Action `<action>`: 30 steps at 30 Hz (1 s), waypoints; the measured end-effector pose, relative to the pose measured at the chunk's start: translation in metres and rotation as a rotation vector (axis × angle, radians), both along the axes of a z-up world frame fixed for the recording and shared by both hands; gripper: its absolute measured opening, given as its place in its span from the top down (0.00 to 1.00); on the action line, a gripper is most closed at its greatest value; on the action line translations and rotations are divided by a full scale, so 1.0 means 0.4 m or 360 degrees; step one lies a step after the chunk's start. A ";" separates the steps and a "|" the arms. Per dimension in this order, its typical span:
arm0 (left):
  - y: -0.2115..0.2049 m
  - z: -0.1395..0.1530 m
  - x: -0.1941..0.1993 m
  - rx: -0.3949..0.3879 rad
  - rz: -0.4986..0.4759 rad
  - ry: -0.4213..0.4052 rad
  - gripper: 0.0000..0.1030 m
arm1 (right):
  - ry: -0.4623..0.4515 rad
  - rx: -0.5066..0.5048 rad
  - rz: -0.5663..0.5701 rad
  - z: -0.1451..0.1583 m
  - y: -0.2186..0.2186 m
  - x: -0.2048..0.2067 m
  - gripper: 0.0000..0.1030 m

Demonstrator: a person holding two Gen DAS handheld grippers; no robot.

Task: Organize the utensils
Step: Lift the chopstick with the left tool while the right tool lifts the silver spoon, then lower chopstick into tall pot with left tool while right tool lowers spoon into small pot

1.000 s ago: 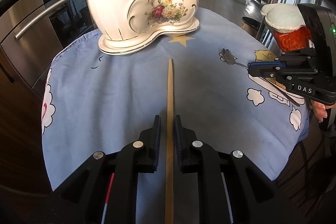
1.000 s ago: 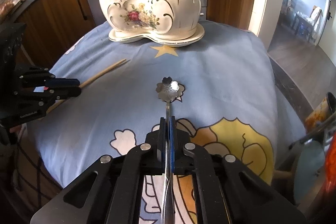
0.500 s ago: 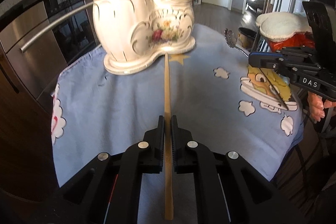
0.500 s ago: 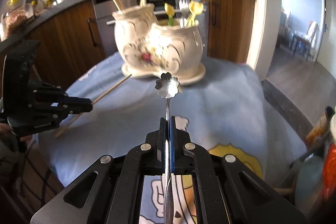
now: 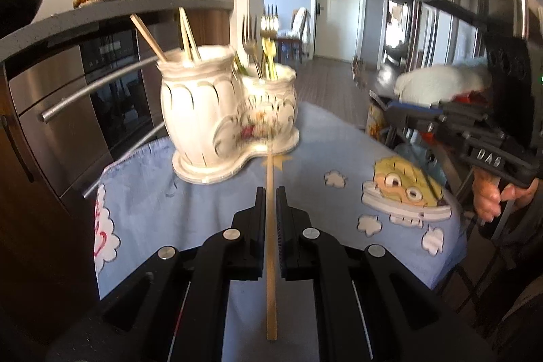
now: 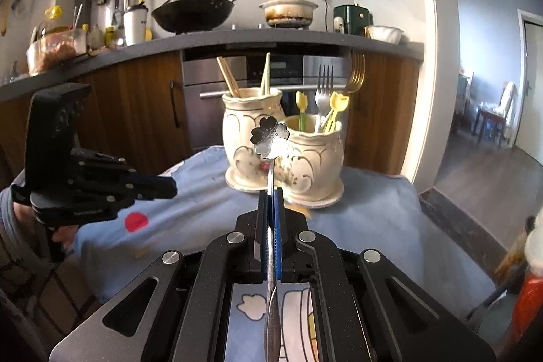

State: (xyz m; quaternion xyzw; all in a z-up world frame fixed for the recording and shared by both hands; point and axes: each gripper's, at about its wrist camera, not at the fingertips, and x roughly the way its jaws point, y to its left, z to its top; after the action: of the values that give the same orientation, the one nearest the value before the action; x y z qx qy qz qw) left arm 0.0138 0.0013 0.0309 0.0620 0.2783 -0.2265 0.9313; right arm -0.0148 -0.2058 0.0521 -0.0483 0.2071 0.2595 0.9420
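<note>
The left gripper (image 5: 270, 204) is pinched on a wooden chopstick (image 5: 270, 246), which runs straight out between the fingers toward 12 o'clock; its far tip shows in front of the base of the ceramic utensil holder (image 5: 217, 111), though blur there leaves it unclear whether the tip touches it. The right gripper (image 6: 270, 202) is clamped on the handle of a flower-shaped spoon (image 6: 269, 135), whose petal bowl is raised in front of the holder, overlapping the seam between its two pots.

The holder stands on a blue cartoon-print tablecloth (image 5: 190, 202) at about 11 o'clock from the left gripper. Its taller pot (image 6: 251, 117) carries more chopsticks (image 6: 228, 76); the shorter pot (image 6: 315, 151) holds a silver fork (image 6: 322, 83), a gold fork (image 6: 356, 70) and yellow tulip-topped picks (image 6: 337, 104).

In the right wrist view the left gripper hangs at 9 o'clock, above the left side of the cloth and apart from the holder. In the left wrist view the right gripper (image 5: 400, 112) sits at 3 o'clock, with a hand (image 5: 492, 192) on its grip.

Behind the table is a stainless oven (image 5: 68, 111) set under a dark countertop (image 6: 210, 39), which bears a black wok (image 6: 193, 12), a white casserole pot (image 6: 288, 12) and a green appliance (image 6: 351, 17). At 3 o'clock in the right wrist view, a doorway opens onto a room with a chair (image 6: 492, 114).
</note>
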 end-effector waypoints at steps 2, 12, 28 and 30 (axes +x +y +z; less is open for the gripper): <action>0.000 0.005 0.008 -0.0011 0.0003 -0.0004 0.94 | 0.0019 0.0008 -0.0013 -0.002 0.001 0.014 0.96; -0.074 -0.124 0.083 0.0271 -0.0030 0.0417 0.92 | 0.0048 0.0022 -0.0012 -0.013 -0.005 0.021 0.96; -0.083 -0.159 0.125 0.0322 0.0037 0.0476 0.94 | 0.0036 0.0027 -0.0014 -0.008 -0.007 0.010 0.96; -0.083 -0.156 0.122 0.0320 0.0036 0.0465 0.94 | 0.0033 0.0032 -0.0016 -0.006 -0.009 0.009 0.96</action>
State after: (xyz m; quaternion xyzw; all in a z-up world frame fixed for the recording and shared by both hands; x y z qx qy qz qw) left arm 0.0627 -0.0317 -0.0315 0.1181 0.4327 -0.1937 0.8725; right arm -0.0113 -0.2096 0.0498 -0.0349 0.2146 0.2572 0.9416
